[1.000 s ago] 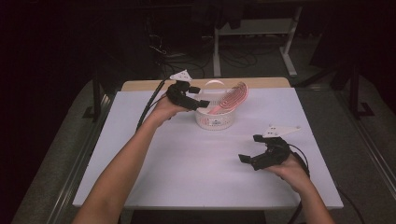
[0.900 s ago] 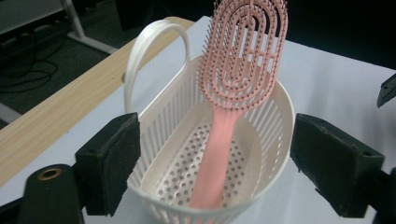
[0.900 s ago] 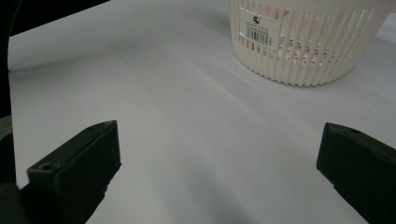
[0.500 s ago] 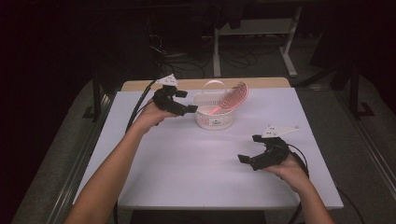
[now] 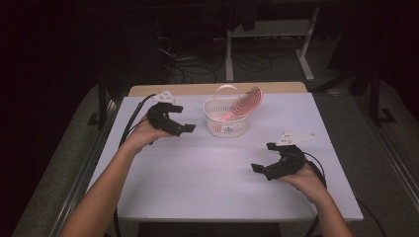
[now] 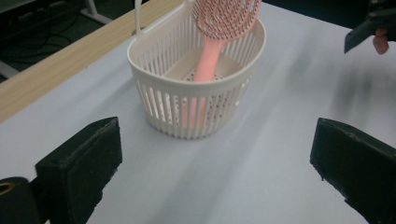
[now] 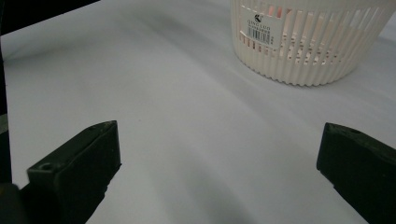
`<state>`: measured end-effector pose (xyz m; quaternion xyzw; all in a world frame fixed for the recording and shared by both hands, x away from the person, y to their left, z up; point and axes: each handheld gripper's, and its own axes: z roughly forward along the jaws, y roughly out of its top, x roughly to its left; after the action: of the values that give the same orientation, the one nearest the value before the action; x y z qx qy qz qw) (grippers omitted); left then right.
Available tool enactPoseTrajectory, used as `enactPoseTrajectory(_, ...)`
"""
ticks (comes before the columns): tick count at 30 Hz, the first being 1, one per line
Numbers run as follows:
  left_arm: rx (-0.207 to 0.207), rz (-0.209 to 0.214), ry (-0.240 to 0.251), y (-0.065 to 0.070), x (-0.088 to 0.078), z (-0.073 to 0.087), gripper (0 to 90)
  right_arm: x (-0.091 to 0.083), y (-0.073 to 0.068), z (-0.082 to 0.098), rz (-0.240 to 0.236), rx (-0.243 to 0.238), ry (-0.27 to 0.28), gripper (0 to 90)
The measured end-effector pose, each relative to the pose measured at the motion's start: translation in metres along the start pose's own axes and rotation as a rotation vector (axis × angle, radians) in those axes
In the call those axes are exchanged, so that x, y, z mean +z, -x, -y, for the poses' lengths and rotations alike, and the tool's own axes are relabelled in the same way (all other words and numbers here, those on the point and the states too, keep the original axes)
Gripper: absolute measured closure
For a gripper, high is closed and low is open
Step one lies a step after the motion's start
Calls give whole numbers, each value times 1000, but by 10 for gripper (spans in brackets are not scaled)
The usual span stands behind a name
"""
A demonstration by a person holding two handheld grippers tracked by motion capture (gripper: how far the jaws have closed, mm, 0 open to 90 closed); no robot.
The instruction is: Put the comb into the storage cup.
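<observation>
Pink hairbrush now stands by itself in the white slatted basket, handle down and bristle head leaning over the rim toward the upper right of the high view. A second ago the left gripper was right at the basket beside the brush; since then it has drawn away to the left of the frame and now sits apart from the basket, its fingers having just been opening, with nothing between them. The right gripper has not shifted, low in the right half of the frame, its fingers spread wide and empty.

The left forearm reaches in from the lower left, hand wrapped around its gripper, which points toward the basket. The right hand rests near the tabletop's near edge, its gripper aimed toward the middle.

The tabletop is covered in pale white, with a strip of wood along its far edge. Beyond it the room is dark, with cables on the floor and white frame legs.
</observation>
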<state>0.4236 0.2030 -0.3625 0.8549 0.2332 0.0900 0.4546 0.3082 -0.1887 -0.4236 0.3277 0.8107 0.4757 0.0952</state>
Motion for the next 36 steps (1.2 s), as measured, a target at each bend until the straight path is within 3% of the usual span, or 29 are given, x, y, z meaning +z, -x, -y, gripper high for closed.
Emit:
enactPoseTrajectory(13, 3, -8, 10, 23, -27, 39, 0, -1, 0, 0, 9, -3, 2, 0)
enactPoseTrajectory(36, -24, -23, 51, 44, -57, 87, 1, -1, 1, 2, 15, -2, -5, 0)
